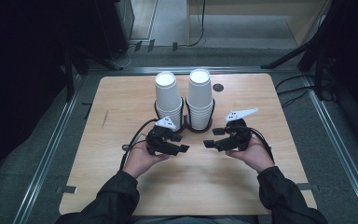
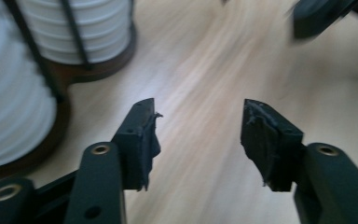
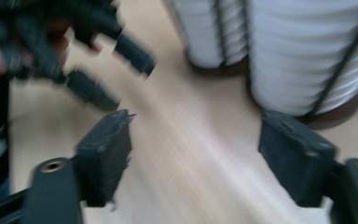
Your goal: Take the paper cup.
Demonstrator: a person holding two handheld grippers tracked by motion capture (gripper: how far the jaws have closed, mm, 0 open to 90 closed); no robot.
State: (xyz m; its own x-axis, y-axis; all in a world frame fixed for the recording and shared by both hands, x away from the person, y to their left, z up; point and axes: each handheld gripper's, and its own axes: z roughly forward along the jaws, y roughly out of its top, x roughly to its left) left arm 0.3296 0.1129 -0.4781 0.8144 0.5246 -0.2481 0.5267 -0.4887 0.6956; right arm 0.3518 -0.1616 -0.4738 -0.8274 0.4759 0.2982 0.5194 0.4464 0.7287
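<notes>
White paper cups, two stacks of them, stand side by side at the far middle of the wooden table (image 1: 121, 186), each stack caged in the black wire uprights of a dark round-based holder (image 1: 199, 127). On the left, the left stack (image 1: 168, 100), topped by an upside-down cup; beside it and touching or nearly so, the right stack (image 1: 200, 98), a touch taller in the high view. Further right, a small dark round disc (image 1: 218, 87) sits on the tabletop near the back edge.

Down in front of the holder, both hands come in from the bottom. The left gripper (image 1: 184, 142) hangs low over the wood just ahead of the left stack, jaws parted, nothing between them. The right gripper (image 1: 212, 138) faces it from the other side, jaws spread as well and empty; the two sets of tips are near each other but apart.

From the left gripper view, the ribbed rims of the nested cups show clearly, along with a wire upright and the brown base ring, all off to the left of the open left gripper (image 2: 199, 122). The right gripper view has the same stacks at its upper right, close beyond the wide-open right gripper (image 3: 196, 133), with the other gripper blurred at upper left.
</notes>
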